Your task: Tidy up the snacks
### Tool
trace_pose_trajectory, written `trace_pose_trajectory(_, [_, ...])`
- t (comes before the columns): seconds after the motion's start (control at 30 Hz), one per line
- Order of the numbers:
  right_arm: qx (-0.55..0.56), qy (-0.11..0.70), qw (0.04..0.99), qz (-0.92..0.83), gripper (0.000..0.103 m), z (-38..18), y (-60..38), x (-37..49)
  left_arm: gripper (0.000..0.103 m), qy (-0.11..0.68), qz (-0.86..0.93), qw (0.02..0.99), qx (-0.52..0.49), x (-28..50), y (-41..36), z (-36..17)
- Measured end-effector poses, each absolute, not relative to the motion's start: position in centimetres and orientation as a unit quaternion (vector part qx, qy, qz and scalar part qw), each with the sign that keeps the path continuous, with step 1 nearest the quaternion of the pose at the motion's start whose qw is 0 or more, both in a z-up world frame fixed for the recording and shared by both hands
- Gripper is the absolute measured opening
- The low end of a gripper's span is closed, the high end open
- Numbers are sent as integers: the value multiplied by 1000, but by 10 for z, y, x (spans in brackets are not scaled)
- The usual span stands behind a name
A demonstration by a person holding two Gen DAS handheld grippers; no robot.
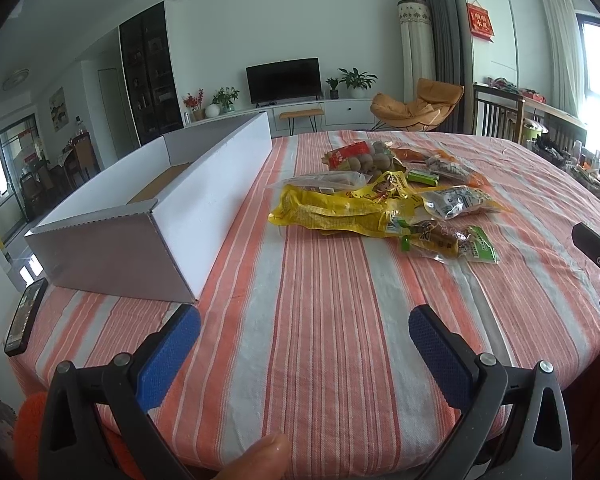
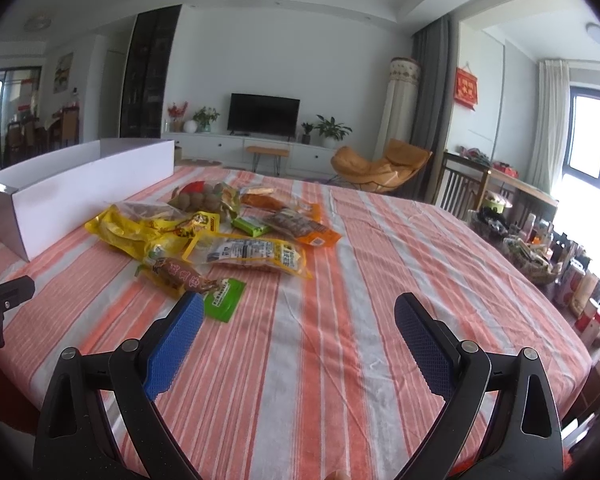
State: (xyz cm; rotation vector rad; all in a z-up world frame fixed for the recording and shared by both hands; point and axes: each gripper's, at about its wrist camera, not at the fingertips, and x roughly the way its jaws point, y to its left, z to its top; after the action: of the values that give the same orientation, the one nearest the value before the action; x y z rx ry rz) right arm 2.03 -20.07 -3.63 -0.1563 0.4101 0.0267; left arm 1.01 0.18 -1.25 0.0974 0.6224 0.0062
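1. Phone [image 1: 25,316] lies at the far-left edge of the striped tablecloth [image 1: 324,320], just beside the near end of the box.
2. White cardboard box [image 1: 204,184], open-topped, runs from near left toward the far middle of the table.
3. Left gripper [image 1: 304,330] hovers over bare cloth near the box's near corner, its blue pads [image 1: 168,360] spread wide with nothing between them.
4. Snack pile [image 1: 388,200] sits right of the box: a yellow packet [image 2: 140,228] toward the left, a bag of brown round pieces [image 2: 204,198] at the far side, a green-ended packet [image 2: 196,284] nearest.
5. Right gripper [image 2: 296,314] hangs just near of that pile, fingers apart and empty, its left pad [image 2: 176,344] close to the green-ended packet.
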Motion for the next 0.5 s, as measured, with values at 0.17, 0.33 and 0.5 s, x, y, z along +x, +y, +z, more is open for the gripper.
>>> trace_pose_trajectory(0.17, [-76, 204, 976, 15, 98, -36, -200, 21, 103, 307, 2, 951, 48, 10, 1, -13])
trace_pose_trajectory(0.33, [-75, 205, 976, 16, 98, -36, -199, 21, 103, 307, 2, 950, 47, 11, 0, -13])
trace_pose_trajectory(0.5, [-74, 206, 976, 17, 98, -37, -199, 22, 103, 311, 2, 949, 48, 12, 0, -14])
